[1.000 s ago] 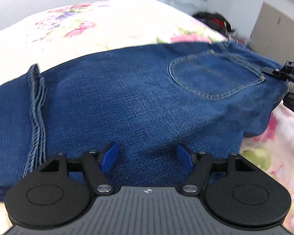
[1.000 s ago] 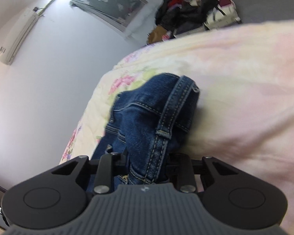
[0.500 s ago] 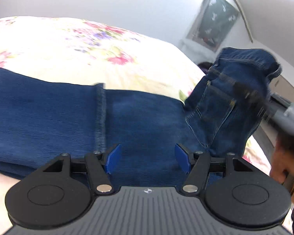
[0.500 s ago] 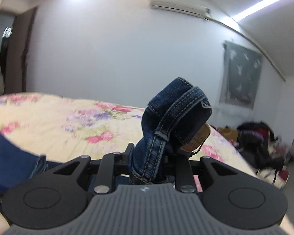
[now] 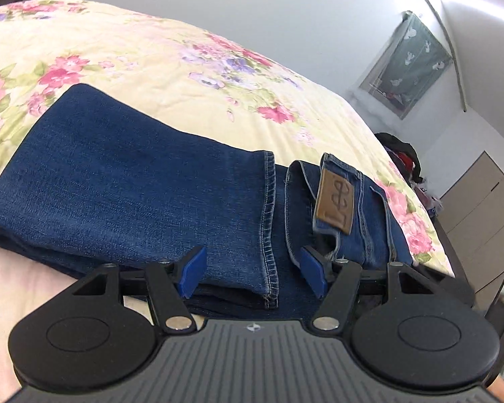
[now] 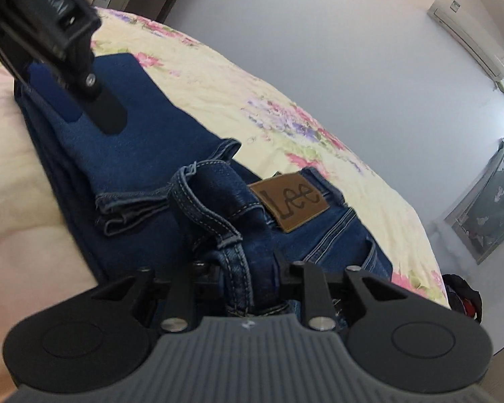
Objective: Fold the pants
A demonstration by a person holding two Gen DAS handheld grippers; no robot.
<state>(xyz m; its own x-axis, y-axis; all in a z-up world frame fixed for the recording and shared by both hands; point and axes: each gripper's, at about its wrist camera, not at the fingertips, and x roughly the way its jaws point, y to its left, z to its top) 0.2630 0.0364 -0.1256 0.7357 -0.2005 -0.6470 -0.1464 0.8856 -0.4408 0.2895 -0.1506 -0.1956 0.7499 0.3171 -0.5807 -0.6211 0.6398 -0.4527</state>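
Blue jeans lie folded on the floral bedspread. The leg hems lie beside the waistband with its brown leather patch. My left gripper is open, just above the near edge of the jeans at the hems. My right gripper is shut on the waistband, which is folded over onto the legs; the patch shows just beyond it. The left gripper's fingers show at upper left in the right wrist view.
The bed stretches beyond the jeans to a white wall. A pile of dark bags and clothes sits on the floor past the bed's far corner, by a grey cabinet. An air conditioner hangs high.
My right gripper has swung the raised waistband over and down onto the folded legs. My left gripper stayed open near the hems.
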